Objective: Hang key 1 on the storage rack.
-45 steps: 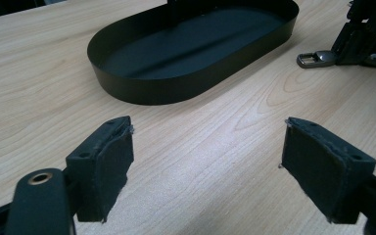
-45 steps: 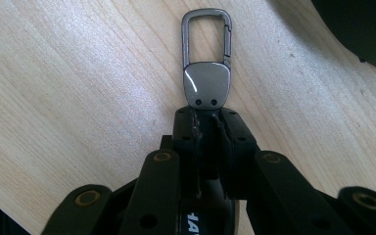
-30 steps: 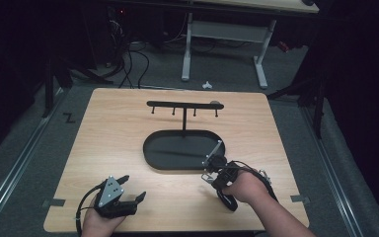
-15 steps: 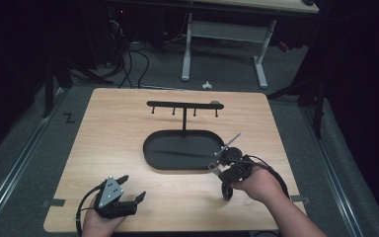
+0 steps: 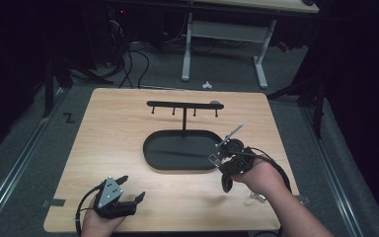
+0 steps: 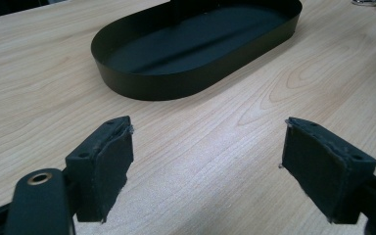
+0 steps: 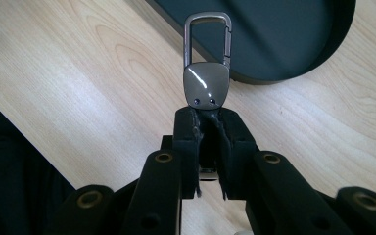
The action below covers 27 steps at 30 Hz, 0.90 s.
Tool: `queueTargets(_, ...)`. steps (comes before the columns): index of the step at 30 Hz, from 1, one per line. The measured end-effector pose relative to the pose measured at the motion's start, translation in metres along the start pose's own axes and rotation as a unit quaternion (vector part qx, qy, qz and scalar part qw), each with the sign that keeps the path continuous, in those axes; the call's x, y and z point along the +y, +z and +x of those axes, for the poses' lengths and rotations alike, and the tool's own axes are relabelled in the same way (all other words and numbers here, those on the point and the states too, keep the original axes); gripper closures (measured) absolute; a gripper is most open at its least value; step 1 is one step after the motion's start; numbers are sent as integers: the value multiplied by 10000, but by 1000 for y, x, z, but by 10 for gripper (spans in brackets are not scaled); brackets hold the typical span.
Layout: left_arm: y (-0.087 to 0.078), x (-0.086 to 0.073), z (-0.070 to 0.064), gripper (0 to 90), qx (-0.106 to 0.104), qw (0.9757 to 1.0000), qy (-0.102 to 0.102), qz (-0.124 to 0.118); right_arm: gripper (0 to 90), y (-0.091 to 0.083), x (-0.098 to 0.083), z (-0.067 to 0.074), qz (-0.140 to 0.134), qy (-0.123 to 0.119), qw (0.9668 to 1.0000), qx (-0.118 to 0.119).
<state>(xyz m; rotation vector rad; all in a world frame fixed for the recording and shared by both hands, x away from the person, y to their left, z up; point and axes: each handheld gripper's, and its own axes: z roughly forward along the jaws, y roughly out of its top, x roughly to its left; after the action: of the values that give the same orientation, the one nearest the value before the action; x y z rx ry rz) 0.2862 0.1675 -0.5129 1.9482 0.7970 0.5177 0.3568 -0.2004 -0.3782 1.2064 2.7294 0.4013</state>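
My right gripper (image 5: pixel 221 151) hovers above the right end of the black oval tray (image 5: pixel 153 148), shut on a silver keychain clip (image 5: pixel 230 135). In the right gripper view the clip (image 7: pixel 206 73) sticks straight out past the pinched pads (image 7: pixel 191 125), its carabiner loop over the tray's rim (image 7: pixel 284 73). A black hook rack (image 5: pixel 183 104) stands on a post at the tray's far side. At the table's front left, my left gripper (image 5: pixel 131 189) rests open; in its own view the gripper (image 6: pixel 208 156) holds nothing and faces the tray (image 6: pixel 176 85).
The wooden table (image 5: pixel 113 133) has bare room left of the tray. A small shiny item (image 5: pixel 256 196) lies by the person's right forearm near the front right edge. Beyond the table's far edge are desk legs (image 5: pixel 259 64) and cables on the floor.
The right gripper has risen off the table with the keychain clip and shifted slightly right, away from the tray. The left gripper has stayed put.
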Motion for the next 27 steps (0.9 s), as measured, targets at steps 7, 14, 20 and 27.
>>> queueTargets(7, -2, -1, 1, 198, 37, 10000, -21, -31, 805, 0, 8, 1, -28, 2, 10000, -2)
queueTargets(14, 1, 0, -2, 198, -10, 10000, 56, 38, 805, -2, 21, -2, -79, 14, 10000, -41)
queueTargets(20, 0, 0, 0, 199, -14, 10000, 32, 19, 805, -3, 34, -4, -109, 46, 9999, -82)
queueTargets(27, -1, 0, 0, 198, -12, 10000, 33, 11, 805, -7, 51, -10, -213, 44, 9997, -135)
